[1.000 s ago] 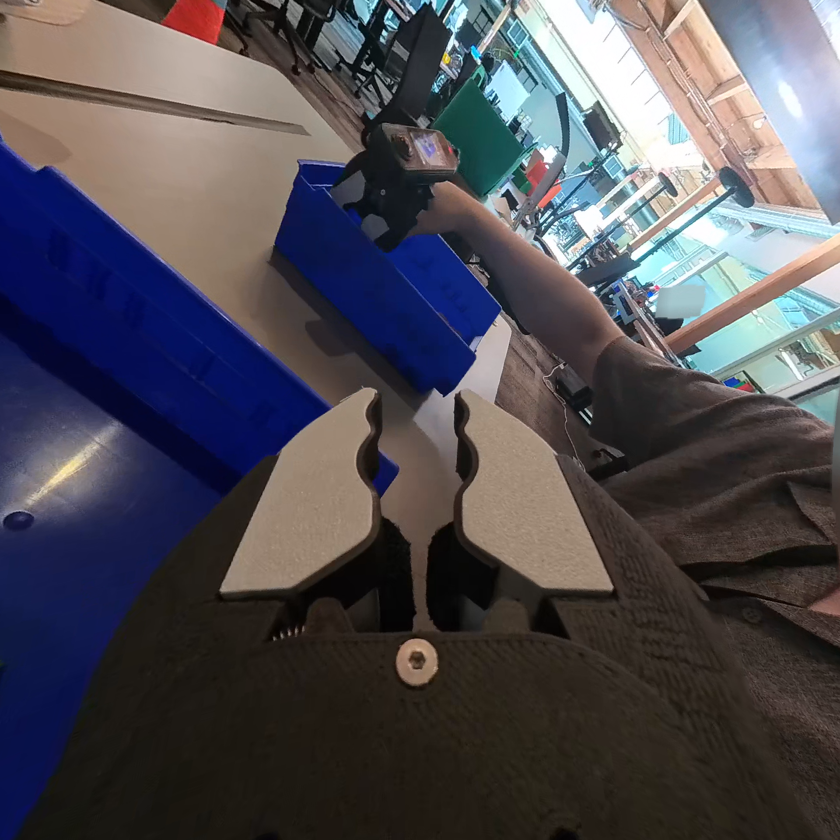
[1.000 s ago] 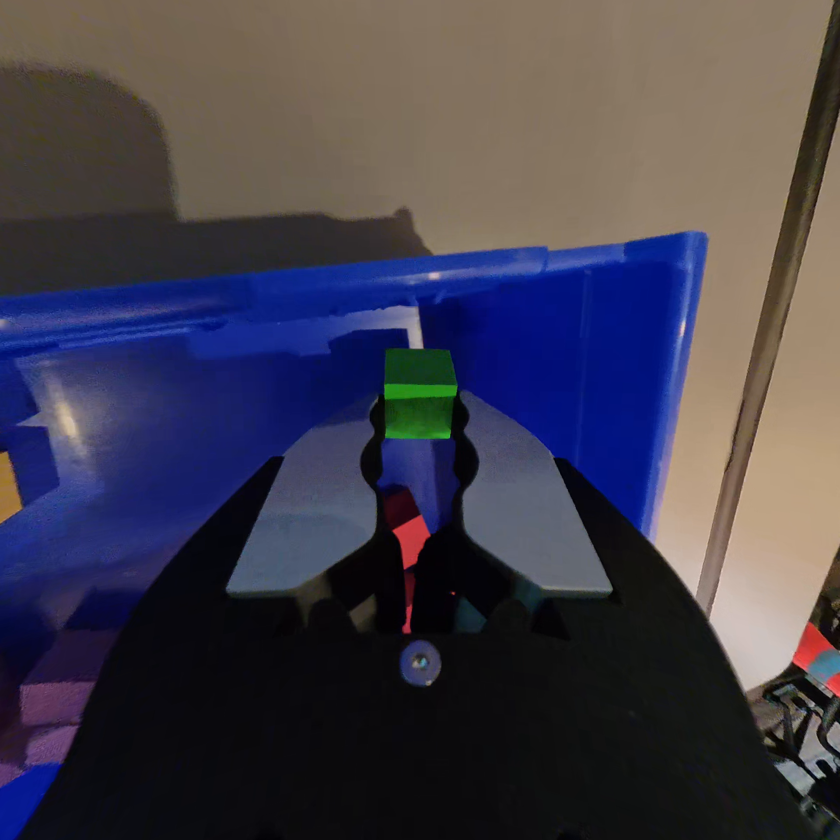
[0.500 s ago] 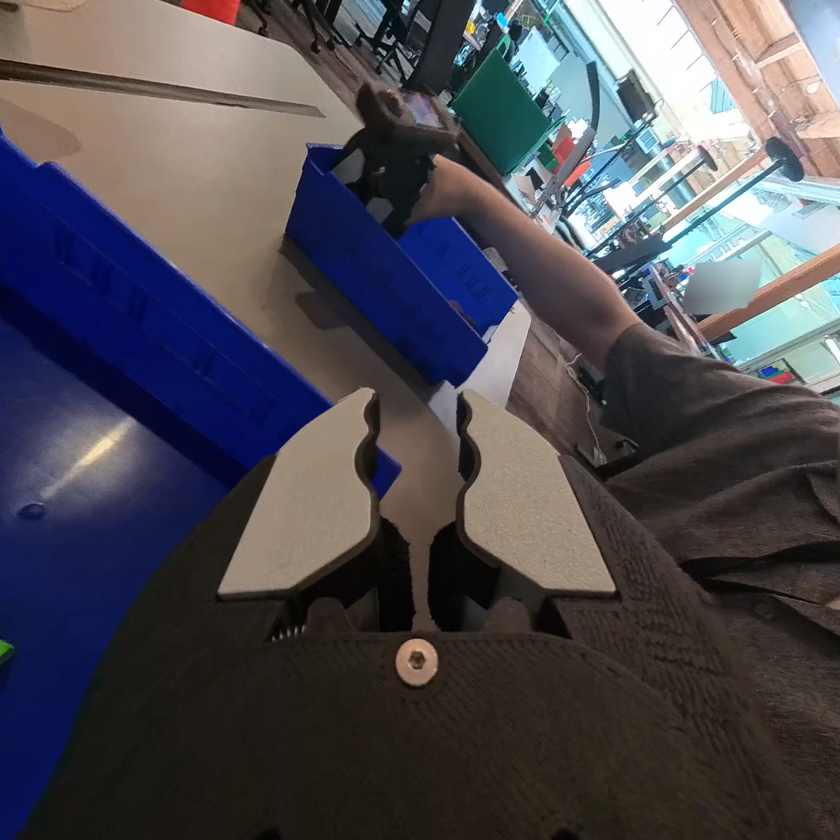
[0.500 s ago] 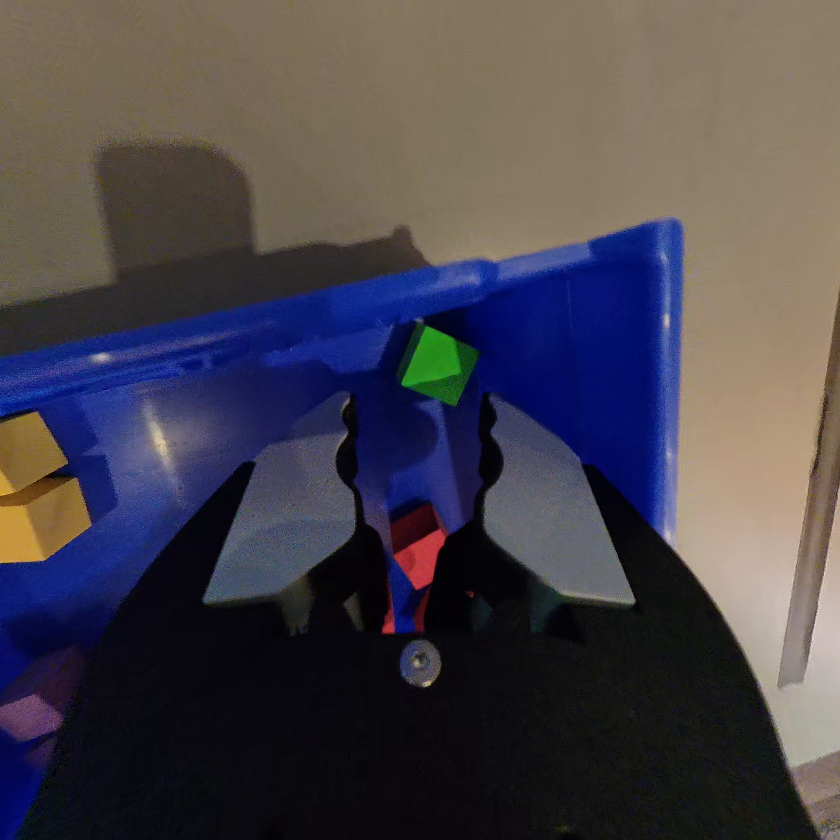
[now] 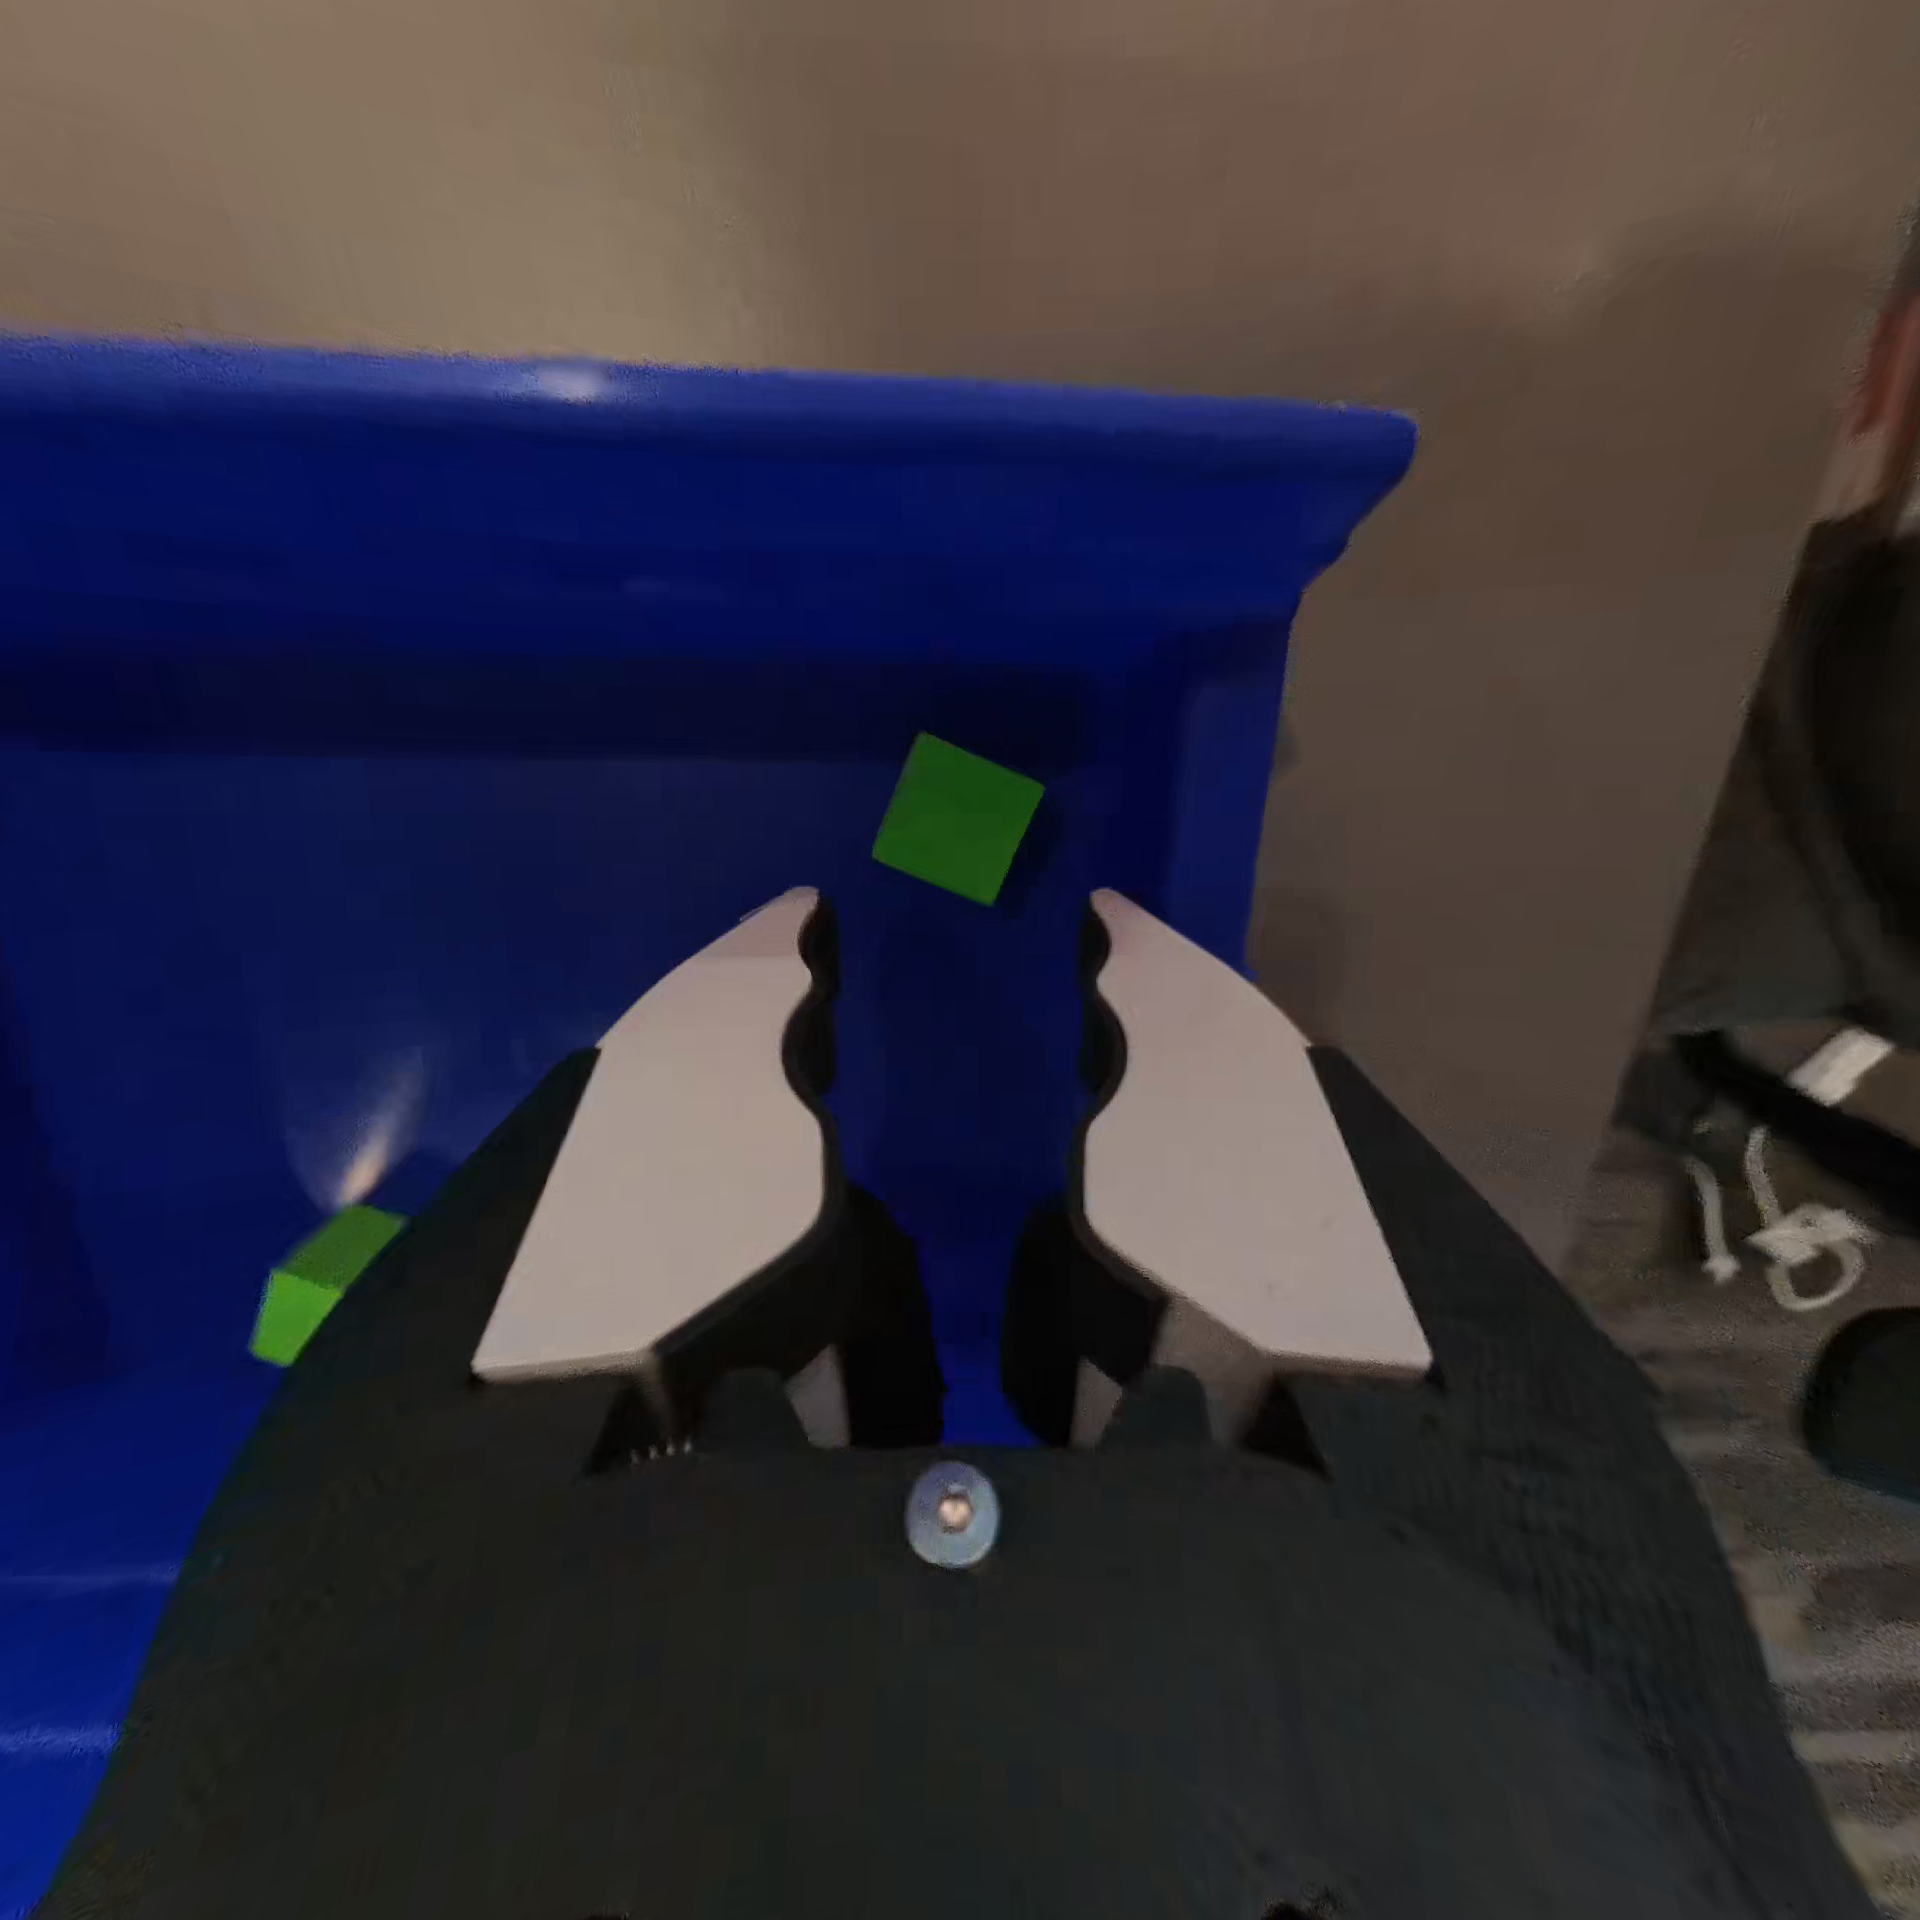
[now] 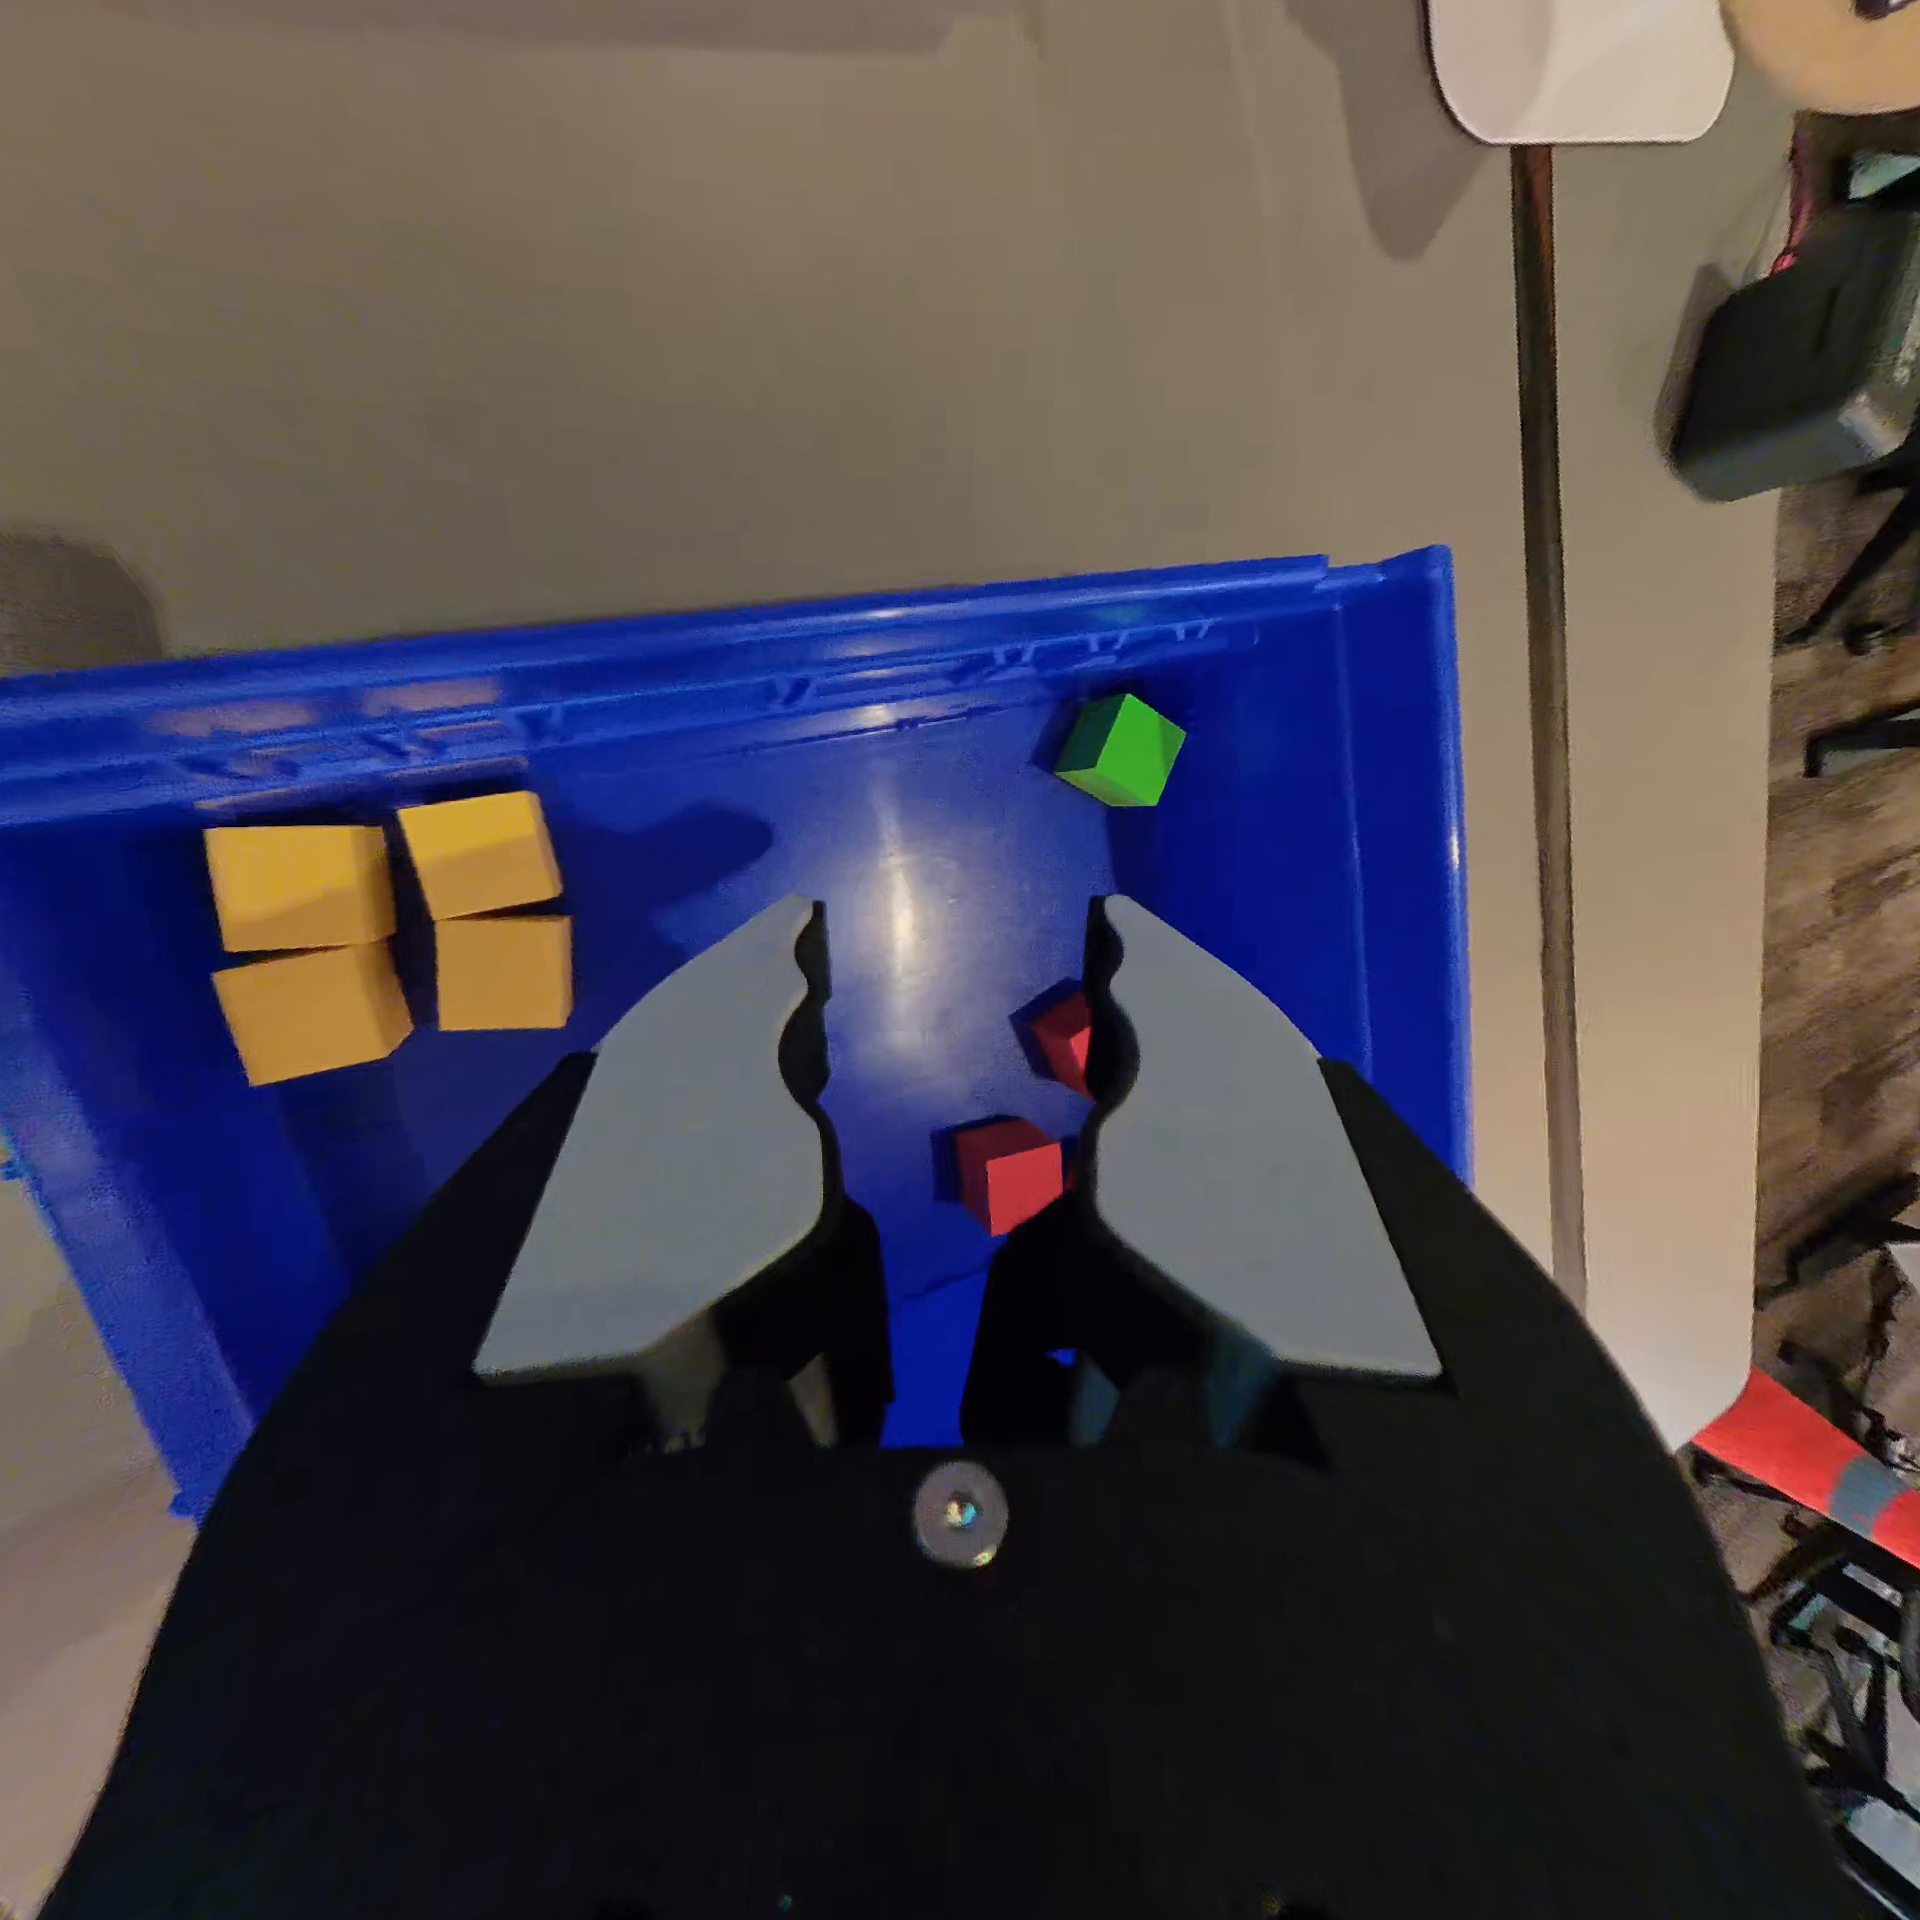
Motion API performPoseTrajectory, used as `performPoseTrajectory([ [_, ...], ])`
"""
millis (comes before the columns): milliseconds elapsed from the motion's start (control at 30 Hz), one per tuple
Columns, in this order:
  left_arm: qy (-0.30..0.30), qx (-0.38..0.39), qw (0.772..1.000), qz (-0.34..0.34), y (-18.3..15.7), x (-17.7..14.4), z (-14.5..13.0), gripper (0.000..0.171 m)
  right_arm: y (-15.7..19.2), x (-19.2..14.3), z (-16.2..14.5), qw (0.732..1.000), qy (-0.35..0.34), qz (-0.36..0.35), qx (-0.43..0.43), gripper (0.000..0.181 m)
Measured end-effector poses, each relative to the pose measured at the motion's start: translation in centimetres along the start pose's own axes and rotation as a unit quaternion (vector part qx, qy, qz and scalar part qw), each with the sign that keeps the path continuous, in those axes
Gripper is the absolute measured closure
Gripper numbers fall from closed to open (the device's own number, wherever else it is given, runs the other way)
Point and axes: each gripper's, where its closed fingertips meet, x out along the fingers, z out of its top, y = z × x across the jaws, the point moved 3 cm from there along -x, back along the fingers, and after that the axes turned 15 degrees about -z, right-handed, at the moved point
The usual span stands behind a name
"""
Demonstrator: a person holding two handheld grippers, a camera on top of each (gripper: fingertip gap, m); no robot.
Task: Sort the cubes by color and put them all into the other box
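Observation:
My left gripper (image 5: 954, 904) is open and empty over a blue bin (image 5: 727, 499). A green cube (image 5: 956, 817) lies on the bin floor just beyond its fingertips, and a second green cube (image 5: 312, 1286) lies at the lower left, partly behind the gripper body. My right gripper (image 6: 954, 914) is open and empty above another blue bin (image 6: 1403, 831). In that bin a green cube (image 6: 1122, 750) lies in the far right corner, two red cubes (image 6: 1006, 1172) (image 6: 1062, 1037) lie between the fingers, and several yellow cubes (image 6: 384, 925) sit at the left.
Both bins stand on a grey table (image 6: 727, 312). A dark metal strip (image 6: 1543, 623) runs along the table right of the right bin. A white object (image 6: 1579, 62) is at the top right. A person's dark clothing (image 5: 1818, 779) is at the right in the left wrist view.
The right gripper opened, let go of the green cube, which fell into the bin's far right corner, and rose. The left gripper swung down over its bin and opened wider.

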Motion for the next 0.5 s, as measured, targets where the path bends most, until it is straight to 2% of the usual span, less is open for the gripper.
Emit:
performPoseTrajectory([
  [167,0.023,0.046,0.999,0.0,0.9,1.8,0.9,0.127,0.7,-1.8,0.0,1.0,-0.008,-0.011,0.003,0.136],
  [367,0.029,0.054,0.998,-0.011,1.4,2.9,0.8,0.141,1.8,-3.8,1.2,0.999,-0.035,-0.016,0.005,0.14],
  [433,-0.005,0.029,1.0,0.006,2.0,2.1,0.8,0.141,2.5,-4.7,2.2,0.998,-0.055,-0.019,0.006,0.141],
  [500,-0.098,-0.017,0.995,0.005,2.2,0.1,1.5,0.141,3.3,-5.9,4.1,0.994,-0.106,-0.038,0.009,0.142],
])
